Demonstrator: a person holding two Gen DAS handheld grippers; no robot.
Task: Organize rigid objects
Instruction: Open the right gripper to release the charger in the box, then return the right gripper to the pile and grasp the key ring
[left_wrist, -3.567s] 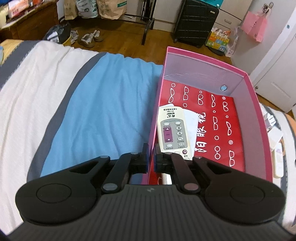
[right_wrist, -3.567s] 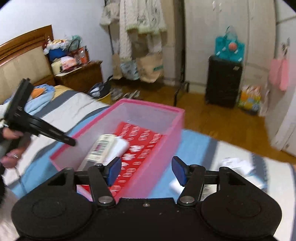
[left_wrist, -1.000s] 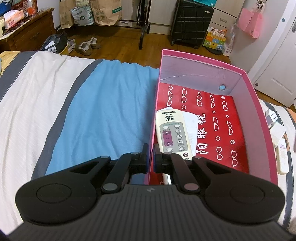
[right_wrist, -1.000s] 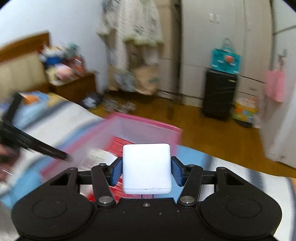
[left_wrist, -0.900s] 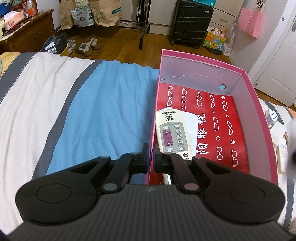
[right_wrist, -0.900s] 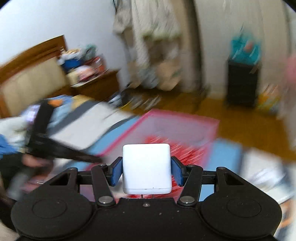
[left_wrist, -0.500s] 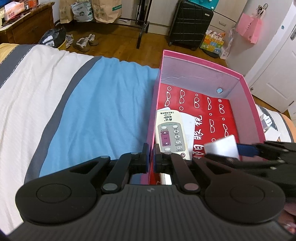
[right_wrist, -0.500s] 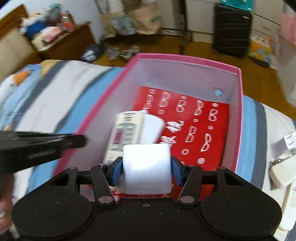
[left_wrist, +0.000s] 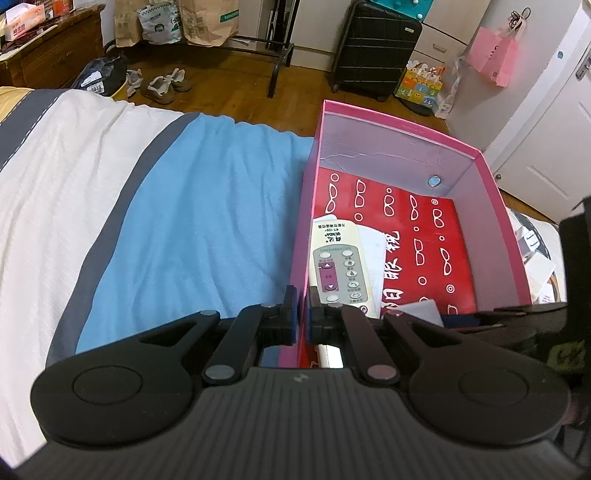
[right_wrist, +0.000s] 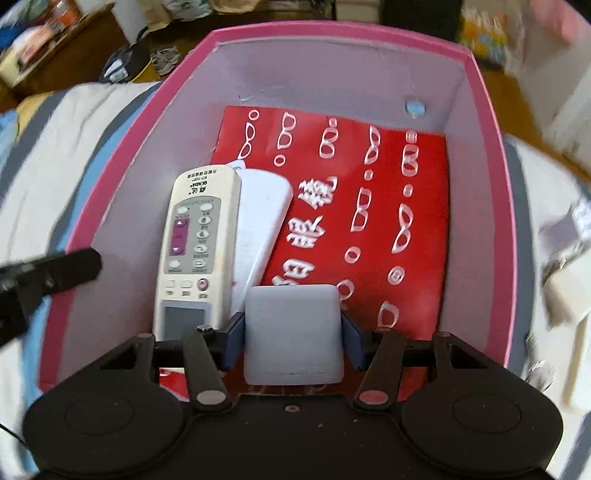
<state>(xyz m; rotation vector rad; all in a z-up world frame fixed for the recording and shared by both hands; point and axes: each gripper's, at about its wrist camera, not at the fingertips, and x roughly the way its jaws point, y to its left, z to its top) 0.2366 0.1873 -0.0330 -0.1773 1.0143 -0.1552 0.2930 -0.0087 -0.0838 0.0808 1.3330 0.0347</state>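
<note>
A pink box (left_wrist: 495, 206) with a red printed bottom lies on the bed. Inside, along its left wall, rest a cream remote control (left_wrist: 338, 258) and a flat white piece (right_wrist: 262, 221) beside it. My left gripper (left_wrist: 301, 317) is shut on the box's left wall, one pad on each side; its fingers (right_wrist: 74, 264) show at the left of the right wrist view. My right gripper (right_wrist: 293, 332) points steeply down into the pink box (right_wrist: 495, 184), shut on a white square block (right_wrist: 293, 332) just right of the remote control (right_wrist: 192, 240). The block (left_wrist: 424, 312) hangs low over the box's near end.
The box sits on a striped blue, grey and white bedspread (left_wrist: 203, 221). Several white items (right_wrist: 561, 288) lie on the bed right of the box. Beyond the bed are a wooden floor, shoes (left_wrist: 162, 85), a black suitcase (left_wrist: 376, 48) and a nightstand (left_wrist: 51, 55).
My right gripper, holding the white block, swung from pointing across the room to pointing down and sank into the box's near end. The left gripper kept its hold on the wall.
</note>
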